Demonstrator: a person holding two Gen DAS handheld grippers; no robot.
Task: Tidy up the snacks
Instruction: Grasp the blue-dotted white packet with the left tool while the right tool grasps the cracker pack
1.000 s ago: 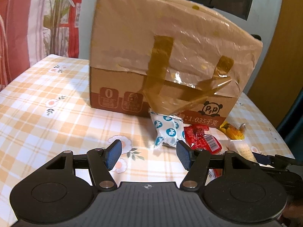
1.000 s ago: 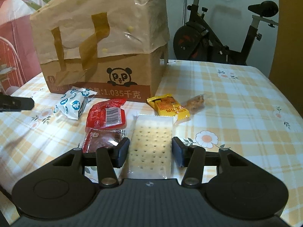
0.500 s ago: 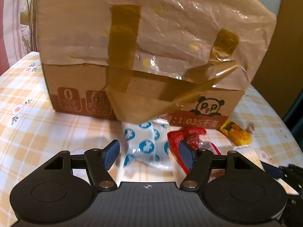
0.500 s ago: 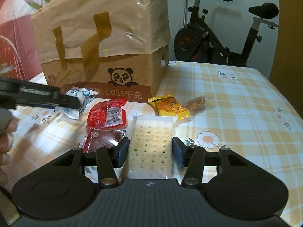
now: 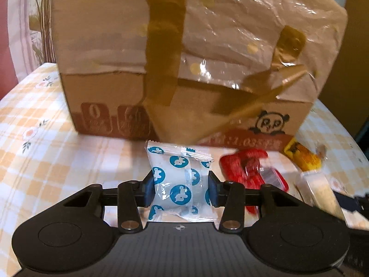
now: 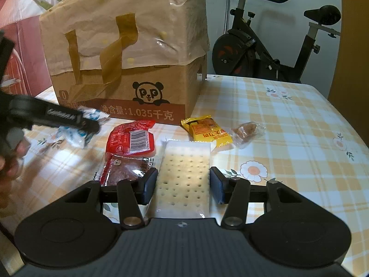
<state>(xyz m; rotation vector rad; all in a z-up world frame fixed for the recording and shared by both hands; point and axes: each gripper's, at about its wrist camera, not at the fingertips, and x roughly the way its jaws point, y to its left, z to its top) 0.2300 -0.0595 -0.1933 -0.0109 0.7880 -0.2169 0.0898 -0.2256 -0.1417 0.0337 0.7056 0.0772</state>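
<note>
A white snack packet with blue dots (image 5: pixel 175 164) lies in front of the cardboard box (image 5: pixel 110 97). My left gripper (image 5: pixel 181 190) is closing on it, and both pads press its sides. The right wrist view shows that left gripper (image 6: pixel 87 125) at the left, over the same blue-dotted packet (image 6: pixel 73 137). My right gripper (image 6: pixel 183 184) is shut on a pale cracker packet (image 6: pixel 184 161) that lies flat on the table, with a pad at each long edge. The cracker packet (image 5: pixel 319 194) also shows at the right of the left wrist view.
Between the grippers lie a red packet (image 6: pixel 131 136) and a dark red one (image 6: pixel 124 168). A yellow packet (image 6: pixel 205 131) and a clear-wrapped brown snack (image 6: pixel 246 129) lie to the right of the box (image 6: pixel 138 85). An exercise bike (image 6: pixel 265 53) stands behind the checked tablecloth (image 6: pixel 288 138).
My left gripper moved forward to the blue-dotted packet and its jaws came together on it. My right gripper and the cracker packet have not moved.
</note>
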